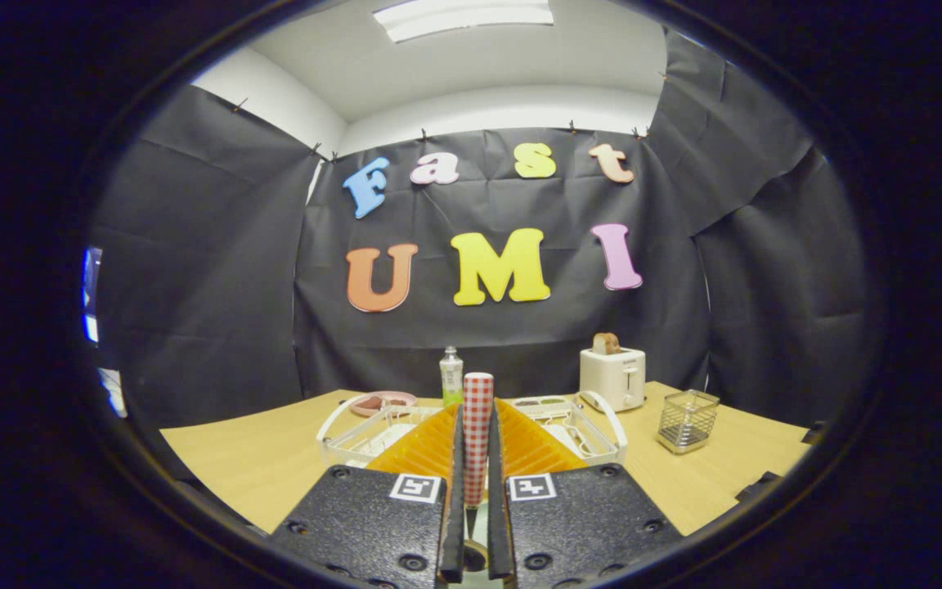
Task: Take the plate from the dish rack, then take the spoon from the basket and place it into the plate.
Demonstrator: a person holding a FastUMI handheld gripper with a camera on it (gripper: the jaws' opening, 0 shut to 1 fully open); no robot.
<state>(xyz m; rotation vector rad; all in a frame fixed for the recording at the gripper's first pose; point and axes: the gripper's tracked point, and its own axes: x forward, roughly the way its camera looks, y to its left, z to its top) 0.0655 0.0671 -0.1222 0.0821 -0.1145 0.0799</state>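
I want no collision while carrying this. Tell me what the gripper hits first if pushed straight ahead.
Most likely the white dish rack, lying just ahead of the gripper, whose fingers are shut on the red-checked spoon. The bottle stands beyond it; depth is unclear.

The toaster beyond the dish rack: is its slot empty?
No. A slice of bread sticks up out of the toaster, while the gripper ahead is shut on the checked handle.
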